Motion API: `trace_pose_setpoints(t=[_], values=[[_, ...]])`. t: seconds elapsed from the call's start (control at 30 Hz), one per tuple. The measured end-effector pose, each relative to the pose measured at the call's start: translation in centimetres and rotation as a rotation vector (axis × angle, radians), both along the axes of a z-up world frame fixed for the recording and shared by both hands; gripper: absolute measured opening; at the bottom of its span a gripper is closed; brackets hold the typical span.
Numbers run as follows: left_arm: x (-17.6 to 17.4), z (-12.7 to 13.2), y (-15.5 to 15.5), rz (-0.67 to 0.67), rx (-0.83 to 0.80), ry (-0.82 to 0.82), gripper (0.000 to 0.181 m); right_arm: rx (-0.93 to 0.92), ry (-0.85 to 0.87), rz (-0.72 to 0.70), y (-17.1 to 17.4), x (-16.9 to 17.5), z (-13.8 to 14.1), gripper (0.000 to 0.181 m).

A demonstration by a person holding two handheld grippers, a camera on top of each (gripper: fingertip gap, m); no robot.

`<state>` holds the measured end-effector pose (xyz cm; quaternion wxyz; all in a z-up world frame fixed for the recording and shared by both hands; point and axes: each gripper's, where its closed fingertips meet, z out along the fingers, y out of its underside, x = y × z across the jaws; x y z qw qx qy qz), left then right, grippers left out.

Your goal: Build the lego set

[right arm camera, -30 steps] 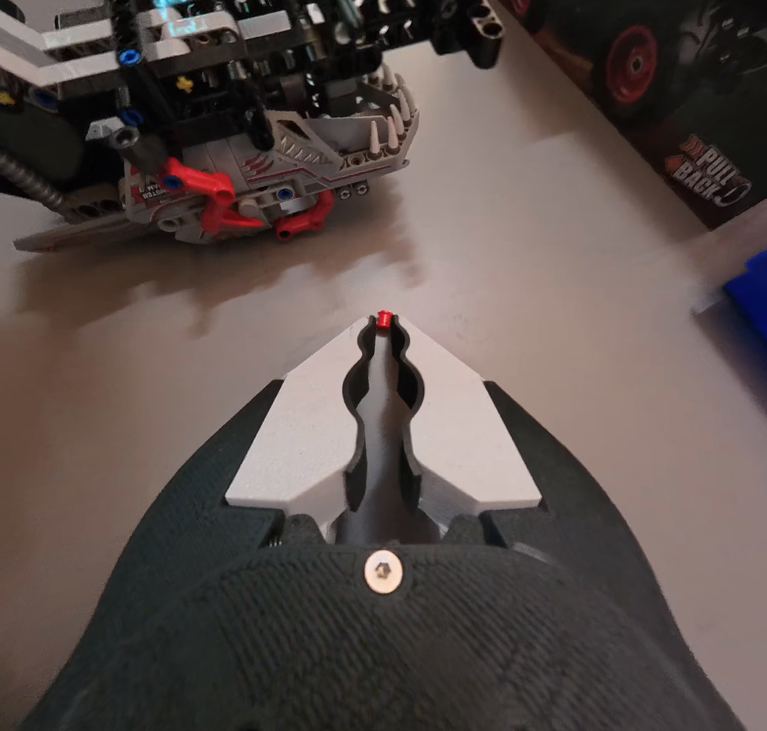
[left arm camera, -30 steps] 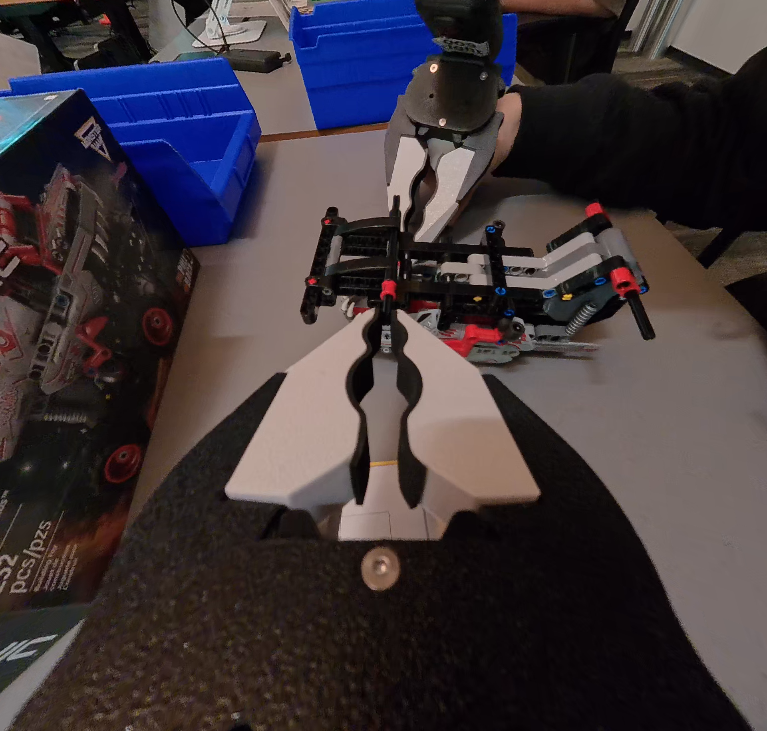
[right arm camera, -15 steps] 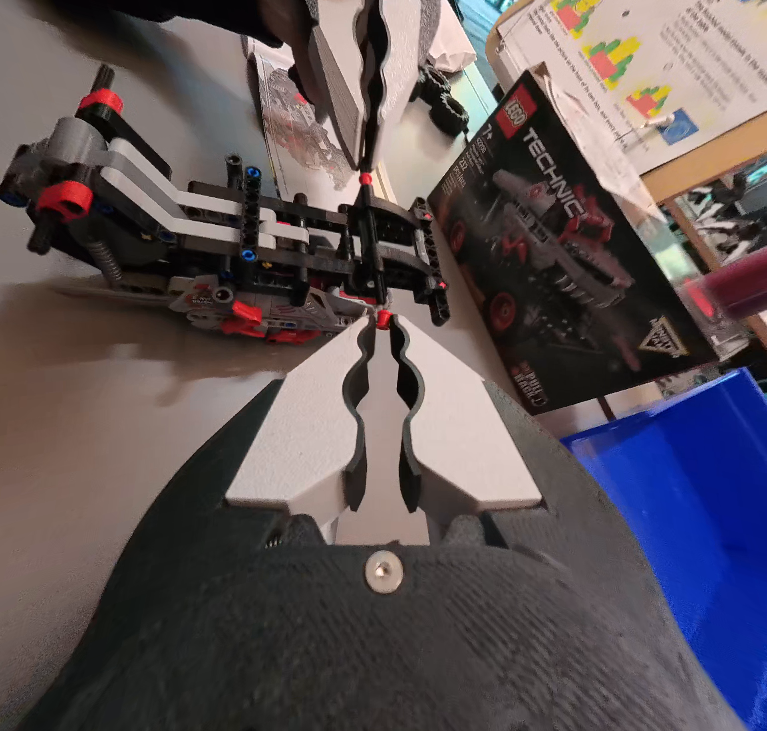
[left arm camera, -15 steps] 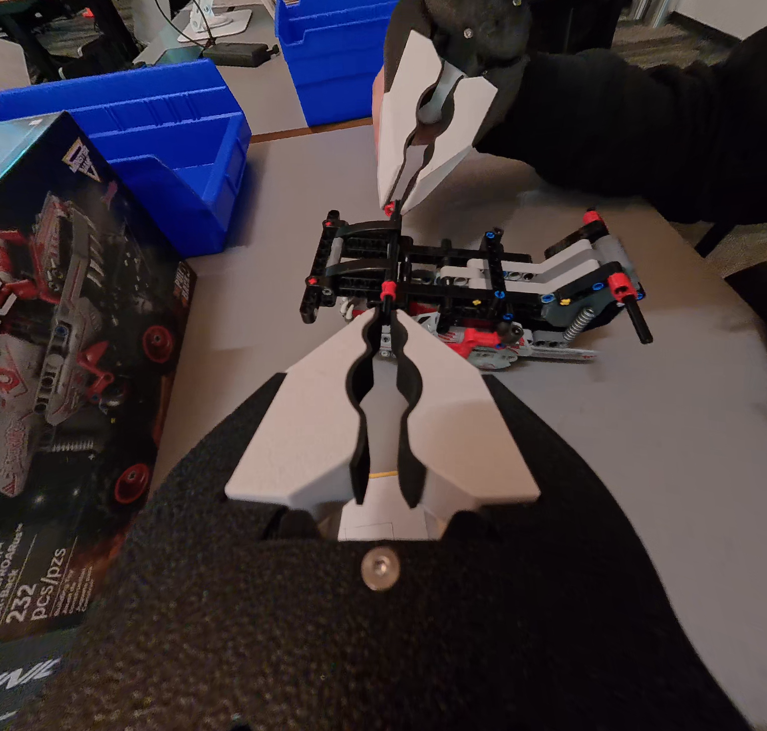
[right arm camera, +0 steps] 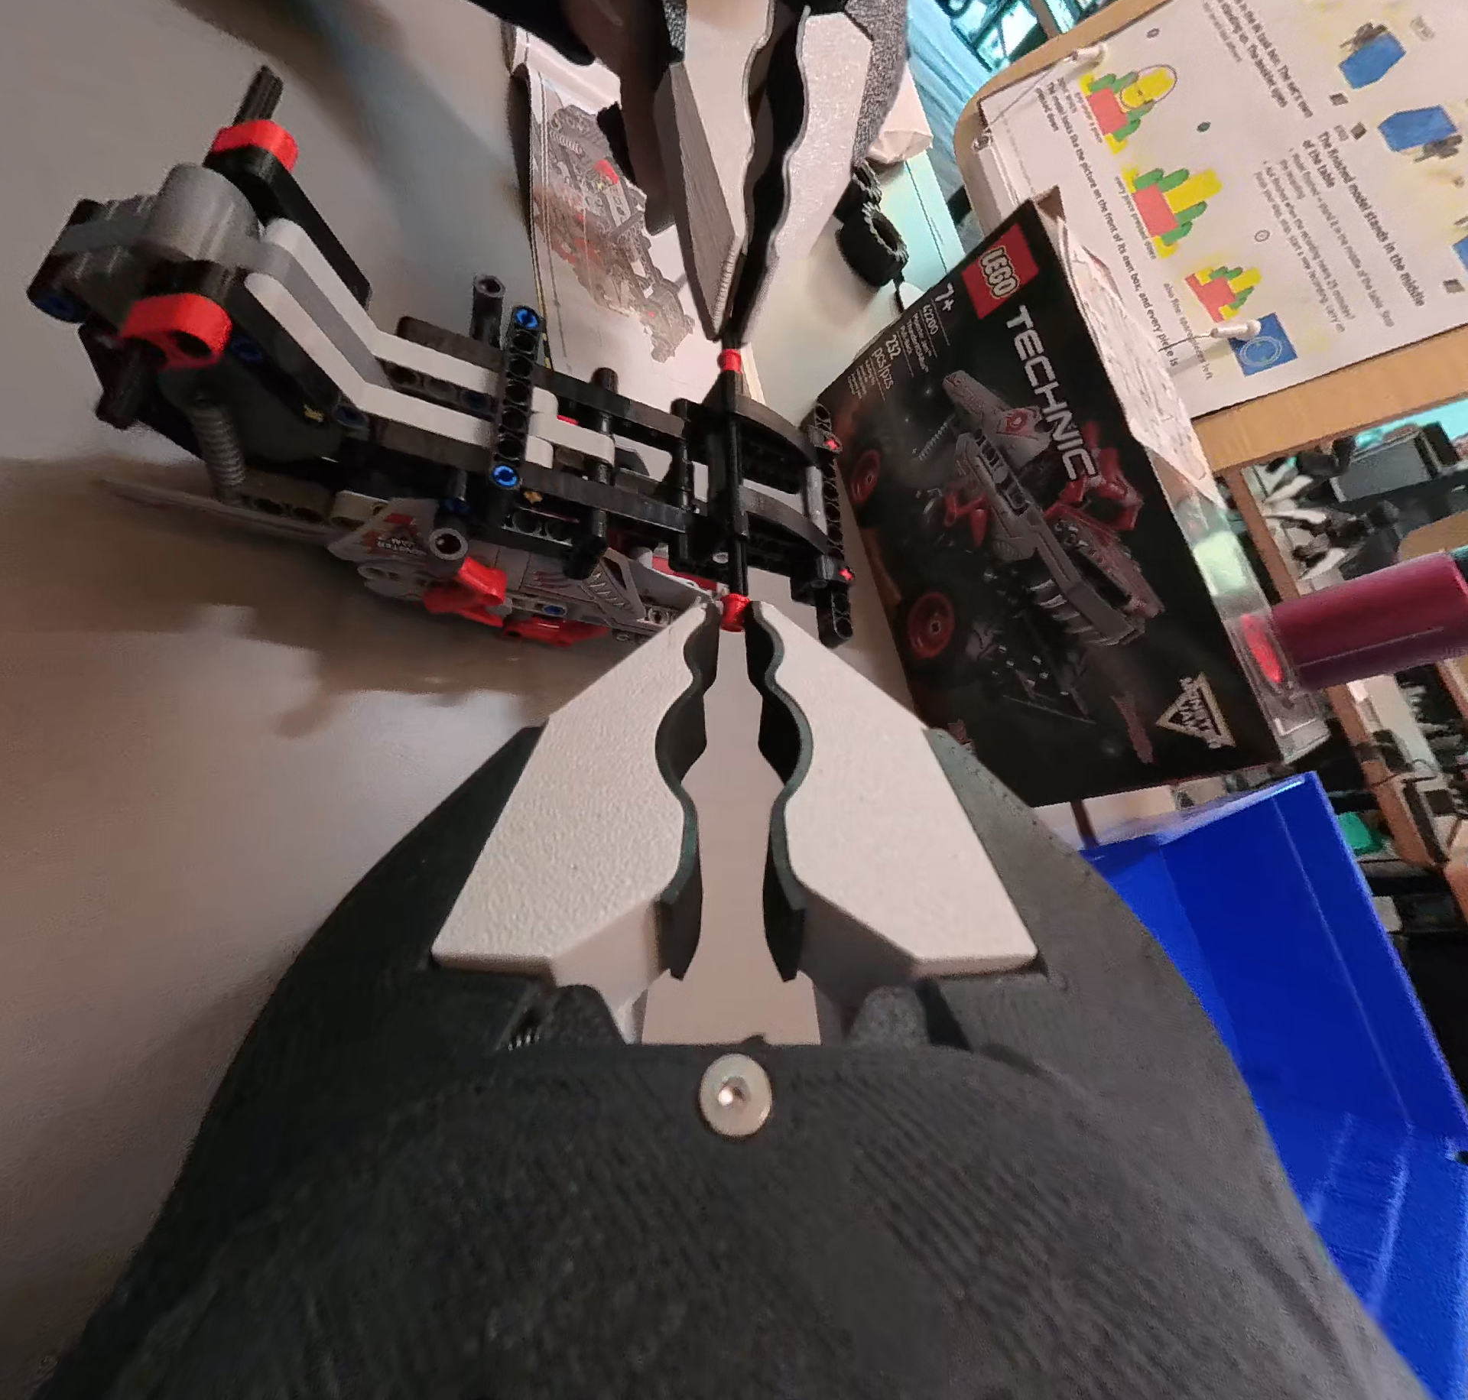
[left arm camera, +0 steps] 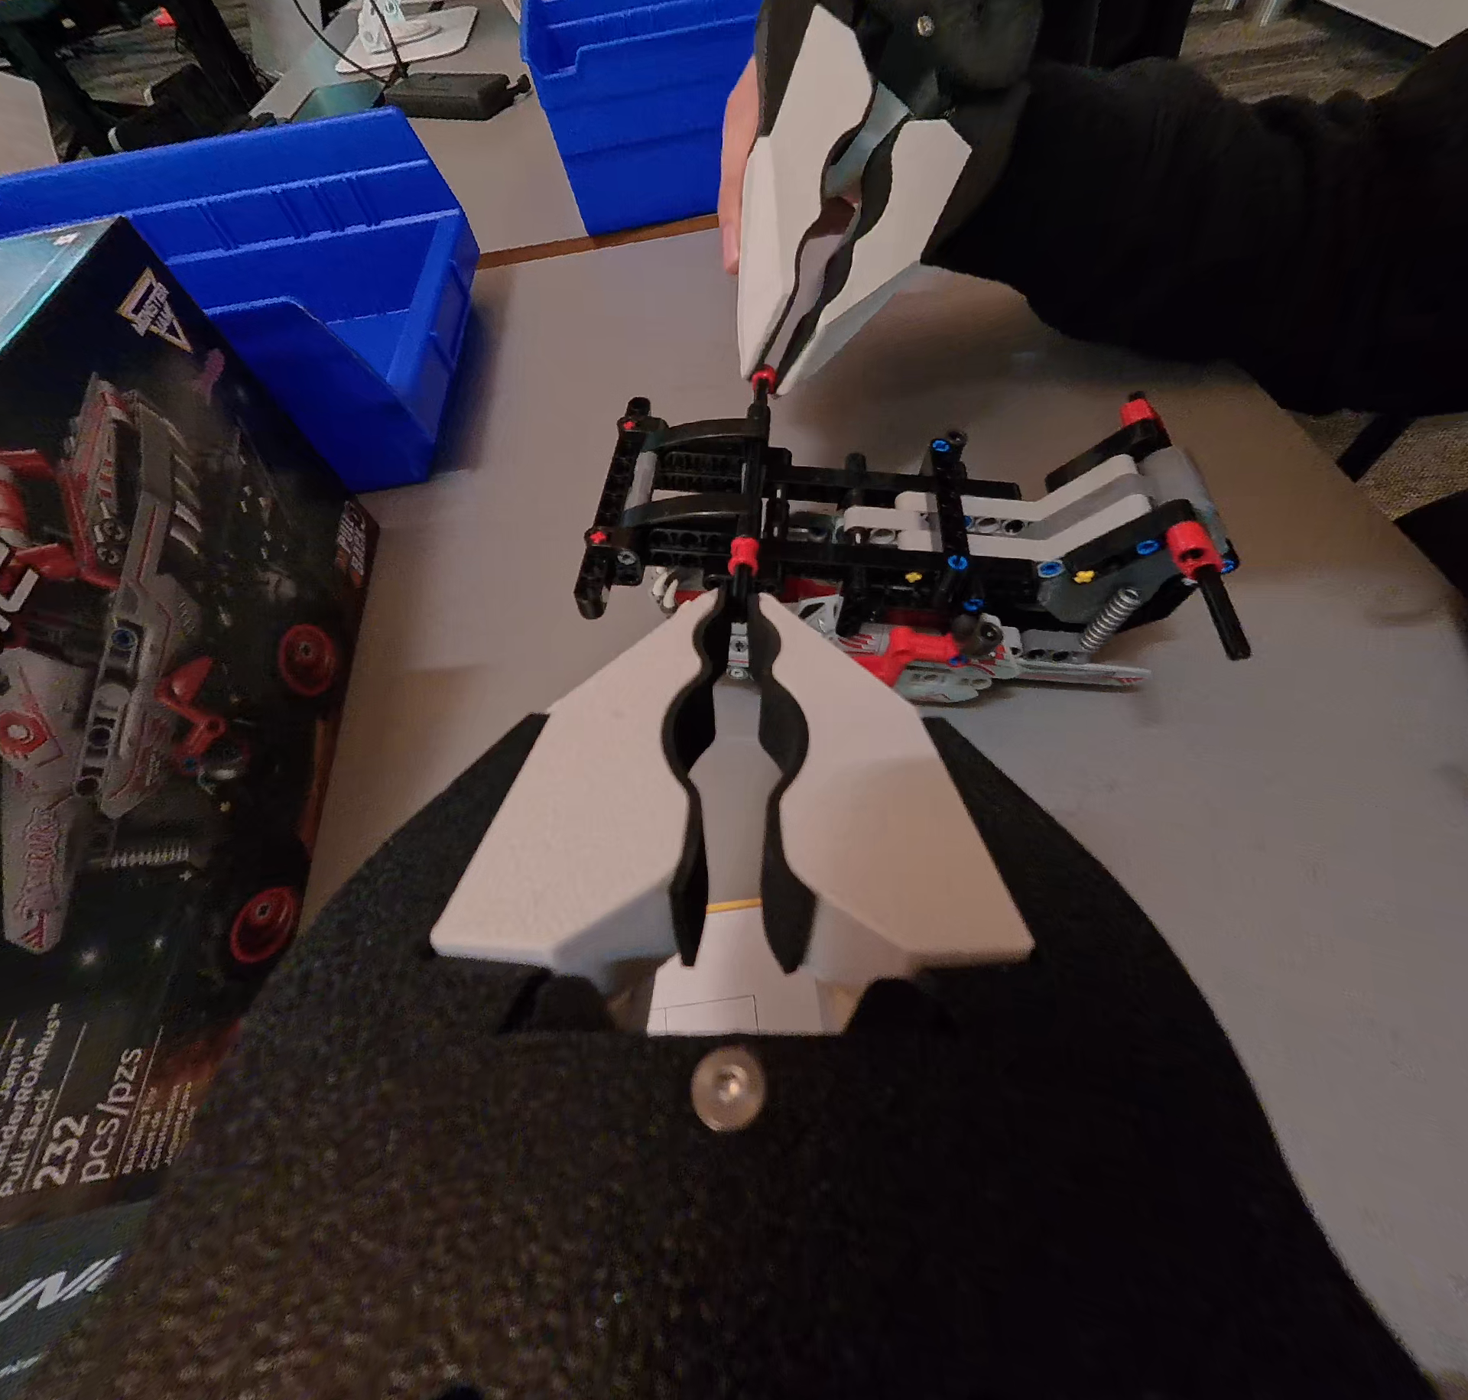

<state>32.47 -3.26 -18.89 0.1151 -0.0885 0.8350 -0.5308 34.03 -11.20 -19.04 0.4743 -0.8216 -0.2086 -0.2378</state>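
Note:
A black, grey and red Lego chassis (left arm camera: 874, 536) lies on the grey table; it also shows in the right wrist view (right arm camera: 477, 448). A black axle (left arm camera: 751, 488) runs across its front. My left gripper (left arm camera: 739, 599) is shut on the near end of the axle, just below a red bush (left arm camera: 741, 550) that sits on it. My right gripper (right arm camera: 732, 617) is shut on a second small red bush (right arm camera: 732, 607) and holds it against the axle's far end. In the left wrist view the right gripper (left arm camera: 764, 378) comes down from above. In the right wrist view the left gripper (right arm camera: 727, 333) points at the axle from the far side.
The set's dark box (left arm camera: 159, 647) stands left of the chassis and shows in the right wrist view too (right arm camera: 1033, 488). Blue bins (left arm camera: 318, 265) (left arm camera: 635, 91) stand behind. An instruction booklet (right arm camera: 588, 210) and black tyres (right arm camera: 874, 238) lie beyond the chassis. A sleeved arm (left arm camera: 1191, 234) reaches in from the right. The tips of one gripper are about 9 cm away from the tips of the other.
My right gripper has carried the red bush from low over the table, turned, and brought it to the far end of the axle. My left gripper has stayed on the axle.

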Motion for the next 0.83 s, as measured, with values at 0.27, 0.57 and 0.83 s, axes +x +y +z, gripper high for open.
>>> trace_pose_setpoints(t=[0.27, 0.57, 0.83], values=[[0.4, -0.1, -0.1, 0.010, 0.007, -0.015, 0.001, -0.150, -0.182, 0.025, 0.2, 0.3, -0.1, 0.006], [0.6, -0.5, 0.2, 0.023, 0.003, -0.004, 0.001, -0.109, 0.099, 0.076, 0.6, 0.6, -0.5, 0.005], [0.5, -0.7, 0.4, 0.020, -0.006, -0.006, 0.001, 0.075, 0.400, 0.124, 1.1, 0.4, 0.0, 0.006]])
